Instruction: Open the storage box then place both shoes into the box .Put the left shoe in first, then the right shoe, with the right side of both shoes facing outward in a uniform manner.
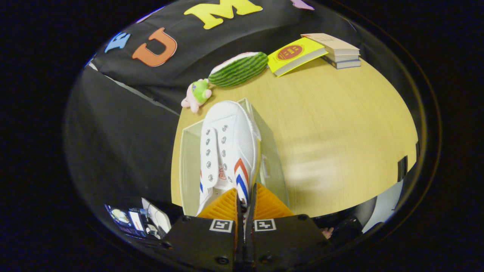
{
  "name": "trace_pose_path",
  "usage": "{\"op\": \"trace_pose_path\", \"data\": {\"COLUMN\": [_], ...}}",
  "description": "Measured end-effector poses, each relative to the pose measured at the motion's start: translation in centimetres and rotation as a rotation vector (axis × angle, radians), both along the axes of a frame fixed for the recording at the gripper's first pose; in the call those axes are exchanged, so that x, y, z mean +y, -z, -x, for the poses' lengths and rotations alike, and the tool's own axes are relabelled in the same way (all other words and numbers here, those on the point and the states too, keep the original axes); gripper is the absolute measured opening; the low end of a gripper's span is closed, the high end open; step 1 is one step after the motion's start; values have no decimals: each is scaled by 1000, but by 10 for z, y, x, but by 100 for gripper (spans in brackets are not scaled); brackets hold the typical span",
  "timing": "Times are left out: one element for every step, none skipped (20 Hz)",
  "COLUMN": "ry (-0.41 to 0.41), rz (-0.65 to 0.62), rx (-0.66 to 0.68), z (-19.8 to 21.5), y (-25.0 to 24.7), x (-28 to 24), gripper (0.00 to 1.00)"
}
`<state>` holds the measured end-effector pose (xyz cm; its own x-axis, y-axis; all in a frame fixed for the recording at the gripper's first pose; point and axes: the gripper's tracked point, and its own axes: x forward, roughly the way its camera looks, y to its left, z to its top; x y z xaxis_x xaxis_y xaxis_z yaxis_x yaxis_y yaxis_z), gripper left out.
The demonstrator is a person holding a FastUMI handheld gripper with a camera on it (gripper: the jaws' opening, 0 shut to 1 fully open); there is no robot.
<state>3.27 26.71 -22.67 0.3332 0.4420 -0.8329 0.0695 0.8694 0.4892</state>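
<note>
Table (340, 124): pale wood top, filling the centre and right of the frame, its curved near edge running along the lower right.
Cloth (124, 124): black booth wall, covering the upper left and the top of the frame, dropping down beside the table's left edge.
Box (187, 158): clear storage box, open on top, standing on the table's left part, centre-left of the frame; its walls show on both sides of the shoe and past its toe.
Shoe (230, 147): white canvas sneaker with metal eyelets and red and blue chevrons on its side, centre of the frame, toe pointing away from the camera; it sits over the box opening, its heel end caught at the fingers. Whether it rests on the box floor I cannot tell.
Gripper (245, 200): bottom centre of the frame; the two fingers are nearly together, only a thin gap between them, pinching the shoe's heel collar from both sides.
Books (340, 51): small stack at the table's far edge, upper right.
Yellow book (297, 54): lying just left of the stack, leaning against it.
Watermelon toy (239, 68): green striped plush, top centre, left of the yellow book.
Small toy (197, 94): pink and green plush, just beyond the box's far corner, beside the watermelon toy.
</note>
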Motion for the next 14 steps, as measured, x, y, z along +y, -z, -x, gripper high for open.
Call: {"op": "trace_pose_path", "data": {"ry": [-6,-14,-18,-23,-24,-29,-33,-40,-45,-49,-58,-63,-68,-76], "rz": [7,15,17,12,4,0,1,4,8,11,15,1,-10,-18], "rx": [-6,-14,-20,-28,-34,-39,-44,-48,-50,-56,-62,-75,-74,-83], "z": [-1,-2,-2,-2,-2,-1,-1,0,1,0,2,1,1,1], "y": [2,2,2,1,1,1,1,1,0,-1,-2,-4,-8,-10], "x": [1,1,2,3,5,6,5,5,5,5,6,9,12,15], "gripper": [7,8,10,14,21,22,27,28,30,30,33,36,40,44]}}
